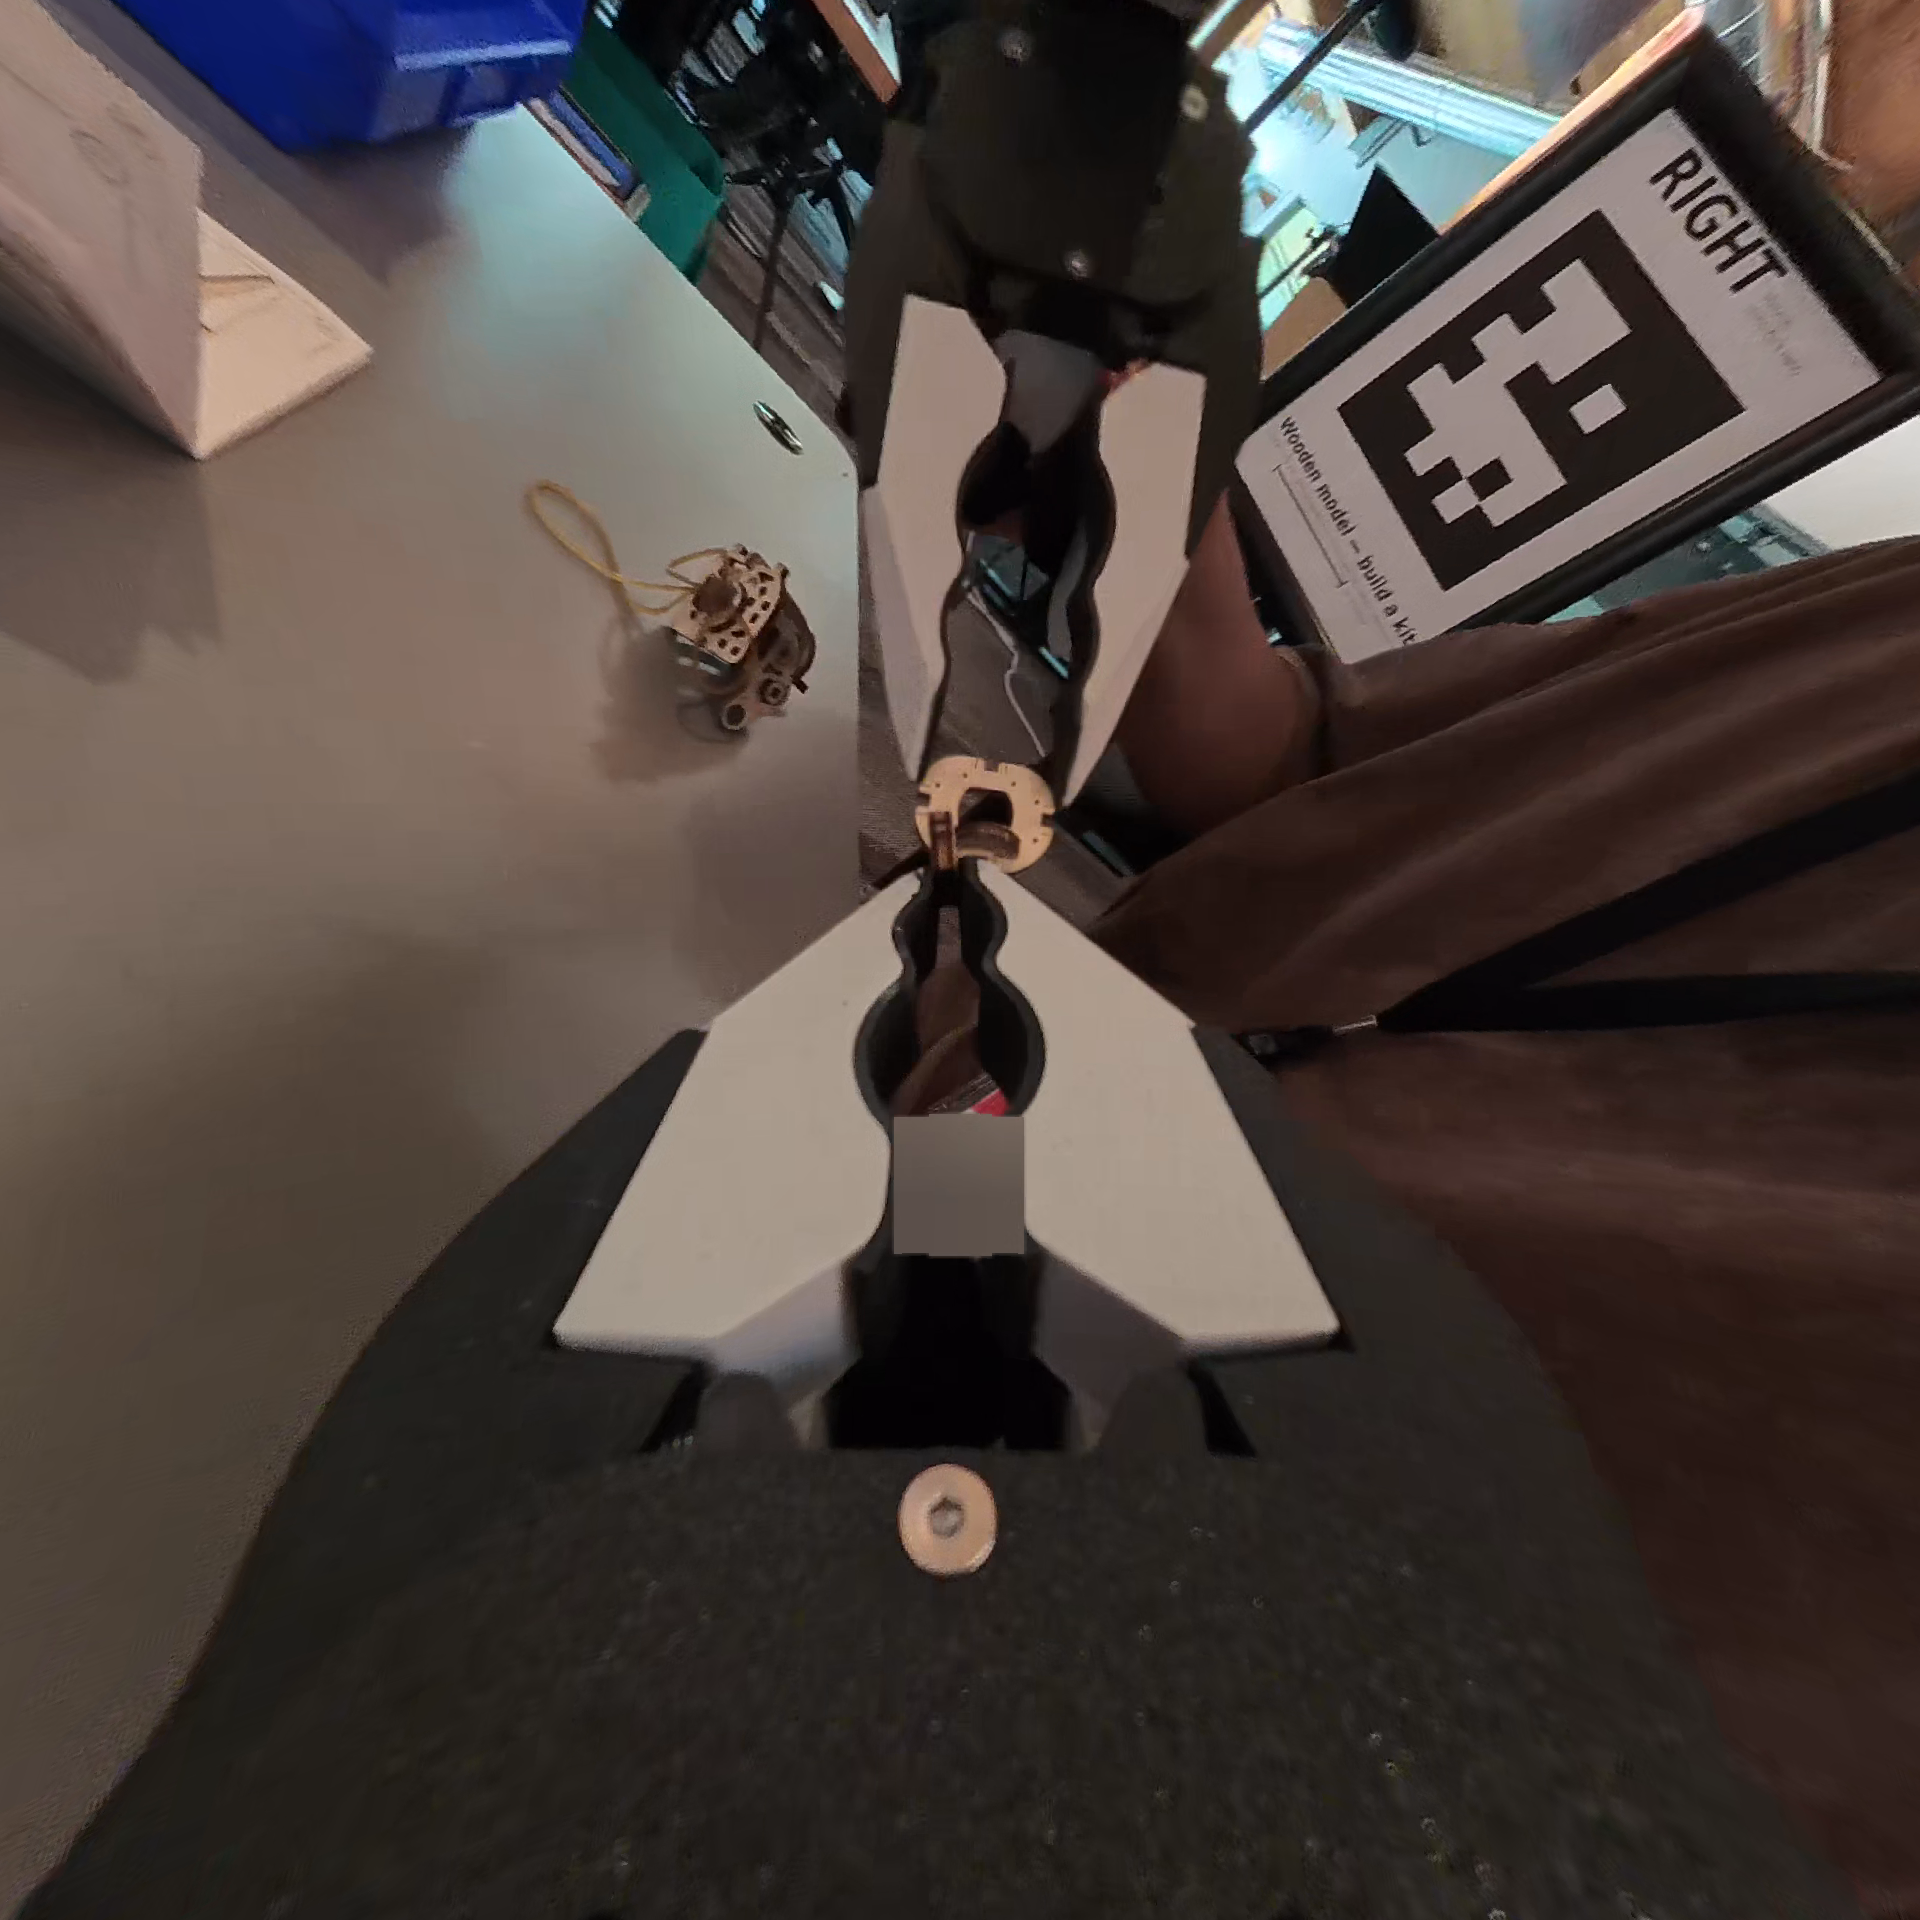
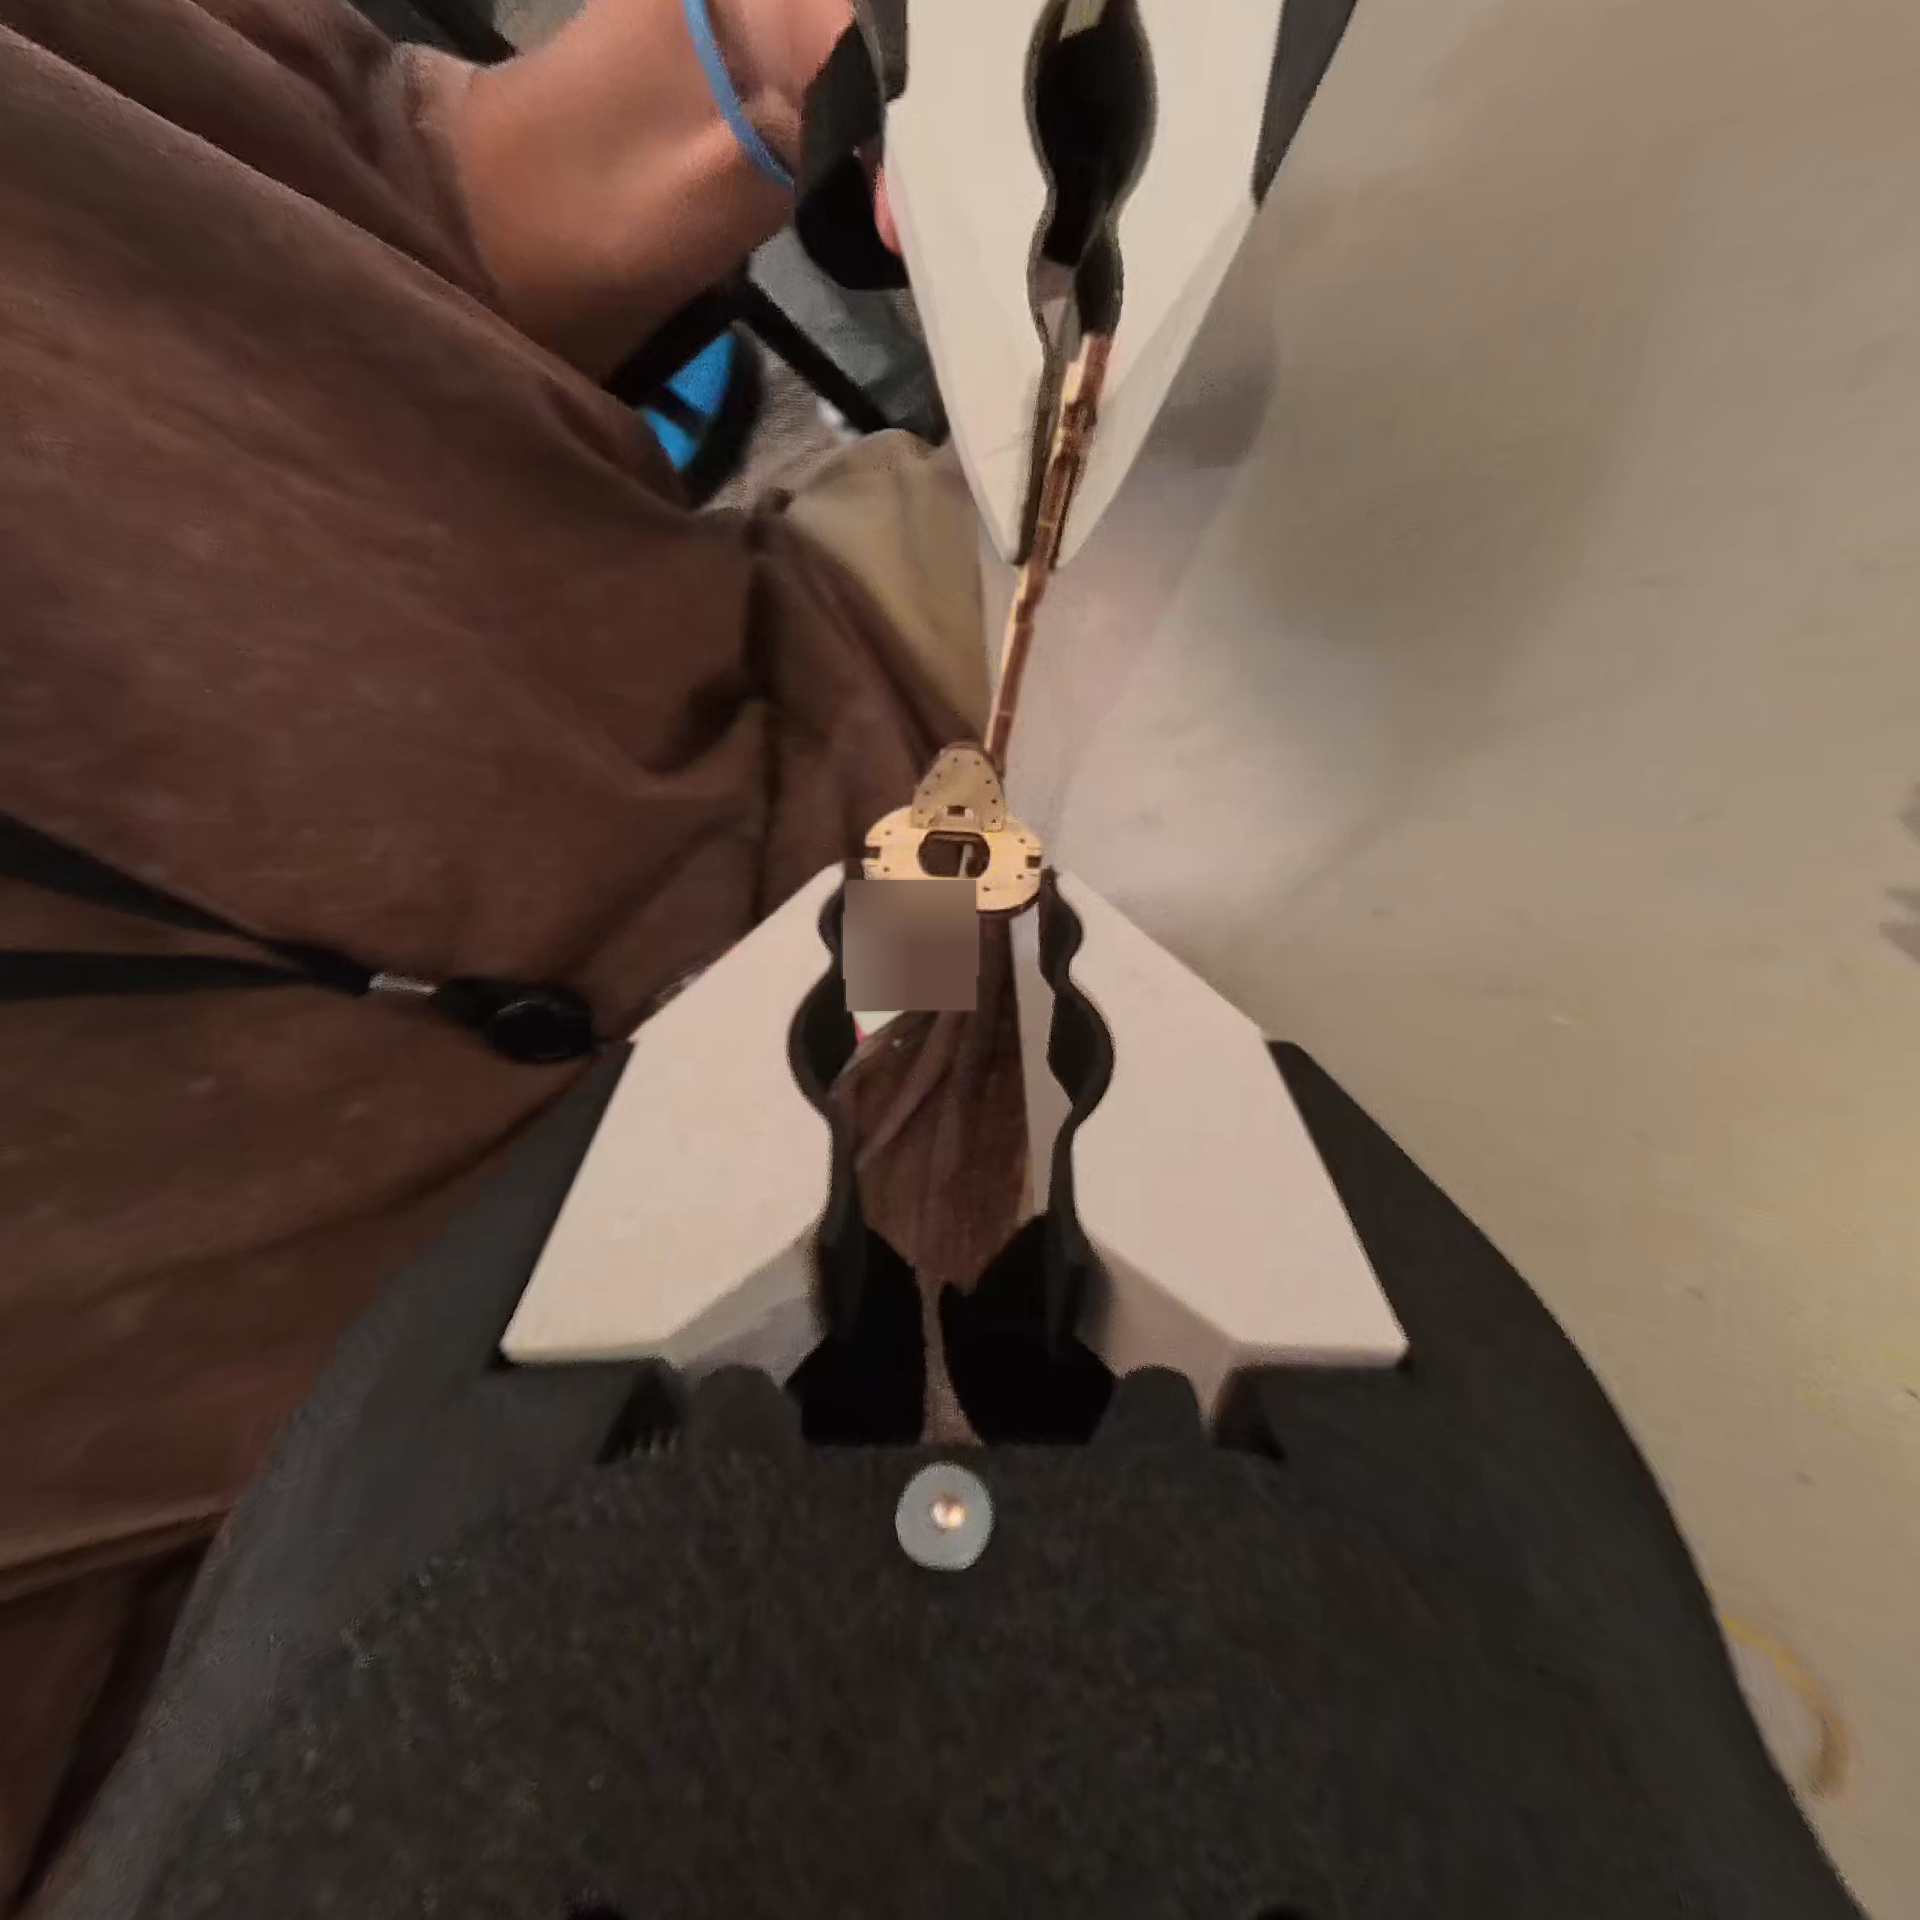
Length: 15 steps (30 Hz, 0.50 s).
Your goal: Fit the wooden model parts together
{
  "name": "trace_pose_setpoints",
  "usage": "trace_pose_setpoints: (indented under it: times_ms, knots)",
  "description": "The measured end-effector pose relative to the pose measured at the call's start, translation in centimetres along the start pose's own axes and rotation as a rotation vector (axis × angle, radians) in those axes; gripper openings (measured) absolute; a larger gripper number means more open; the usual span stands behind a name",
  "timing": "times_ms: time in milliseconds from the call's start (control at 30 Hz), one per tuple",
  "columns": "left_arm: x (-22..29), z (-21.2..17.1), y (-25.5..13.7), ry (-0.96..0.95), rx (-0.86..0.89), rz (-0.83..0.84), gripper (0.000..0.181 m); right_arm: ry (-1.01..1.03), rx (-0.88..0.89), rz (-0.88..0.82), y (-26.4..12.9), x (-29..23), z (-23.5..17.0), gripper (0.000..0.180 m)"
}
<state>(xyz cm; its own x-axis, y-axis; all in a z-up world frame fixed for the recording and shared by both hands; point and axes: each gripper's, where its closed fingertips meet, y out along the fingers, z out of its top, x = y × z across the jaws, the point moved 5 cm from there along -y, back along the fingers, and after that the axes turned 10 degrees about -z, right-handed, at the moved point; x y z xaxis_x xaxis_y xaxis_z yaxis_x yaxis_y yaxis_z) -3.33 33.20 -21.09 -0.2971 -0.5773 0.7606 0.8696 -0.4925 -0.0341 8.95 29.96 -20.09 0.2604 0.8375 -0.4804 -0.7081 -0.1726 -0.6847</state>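
My left gripper (image 1: 943, 878) is shut on a thin wooden strip (image 2: 1062, 457), seen edge-on. My right gripper (image 2: 945, 883) is shut on a small ring-shaped wooden plate (image 2: 961, 847) with a slot in its middle. The two grippers point tip to tip above the table edge. The strip's free end reaches the plate's slot (image 1: 943, 844); I cannot tell how deep it sits. In the left wrist view the right gripper (image 1: 987, 774) comes down from the top with the plate (image 1: 987, 810). In the right wrist view the left gripper (image 2: 1039, 556) comes from the top.
A partly built wooden model (image 1: 732, 644) with a yellow rubber band (image 1: 582, 540) lies on the grey table (image 1: 312, 935). A white box (image 1: 94, 260) and blue bin (image 1: 343, 62) stand far left. A framed sign (image 1: 1558, 395) and brown sleeve (image 1: 1558, 935) are right.
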Motion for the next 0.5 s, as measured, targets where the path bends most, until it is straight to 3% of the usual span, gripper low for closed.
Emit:
trace_pose_setpoints:
  times_ms: [500]
  knots:
    - [1.3, 0.2, 0.4, 0.005, 0.011, -0.091, 0.001, 0.082, 0.158, 0.235, -0.3, 0.6, -0.5, 0.033]
